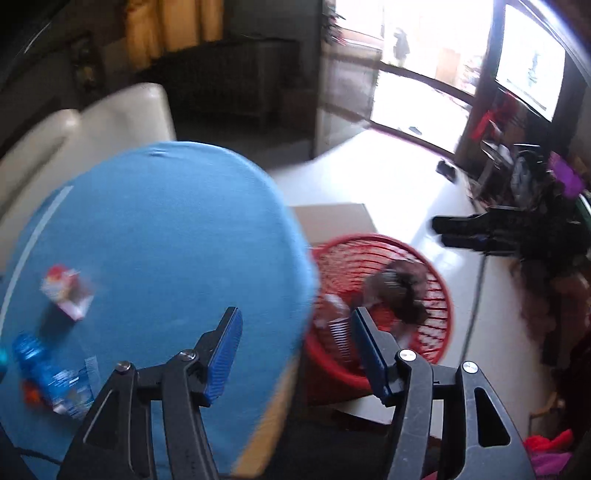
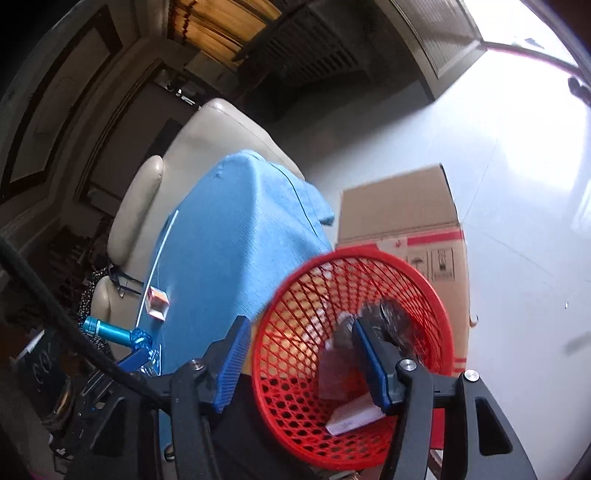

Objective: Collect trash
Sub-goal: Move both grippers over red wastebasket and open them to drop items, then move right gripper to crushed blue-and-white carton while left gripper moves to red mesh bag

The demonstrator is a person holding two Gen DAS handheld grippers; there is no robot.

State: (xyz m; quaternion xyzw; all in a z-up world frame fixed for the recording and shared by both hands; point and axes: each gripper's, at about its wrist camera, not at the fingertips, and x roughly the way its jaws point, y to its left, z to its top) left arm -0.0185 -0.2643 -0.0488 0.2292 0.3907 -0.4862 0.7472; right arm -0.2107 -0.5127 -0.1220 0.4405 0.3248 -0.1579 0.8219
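Blue cloth (image 1: 166,229) is spread over the table, seen in both wrist views w/ white tile floor (image 2: 517,184) around it. Nearest in the left view, the left gripper (image 1: 295,332) is seen w/ jaws apart, nothing between the blue pads; it hangs over the table's right edge, one finger above the cloth, the other above the red mesh basket (image 1: 439,295). On the cloth at the near left, a crushed blue plastic bottle (image 1: 33,362) is seen lying beside crumpled wrappers, and a bit further back a small red-and-white carton (image 1: 66,295) is seen, blurred. The right gripper (image 2: 299,347) is held over the basket (image 2: 369,258), jaws likewise apart and empty; its left finger is outside the rim, its right finger above the inside. Inside the basket, trash is seen: a dark crumpled wrapper (image 2: 388,317), a reddish packet (image 2: 336,376) and a flat white box (image 2: 351,417) at the bottom. The basket is set on the floor touching or just beside the table's edge; which can't be told. Behind it, a cardboard box (image 2: 399,210) w/ a red band is seen, just beside the basket. Further back, a cream armchair (image 2: 221,125) is pushed against the table's far side. Farthest off, yellow curtains (image 1: 173,26) and a bright doorway (image 1: 424,74) are seen.
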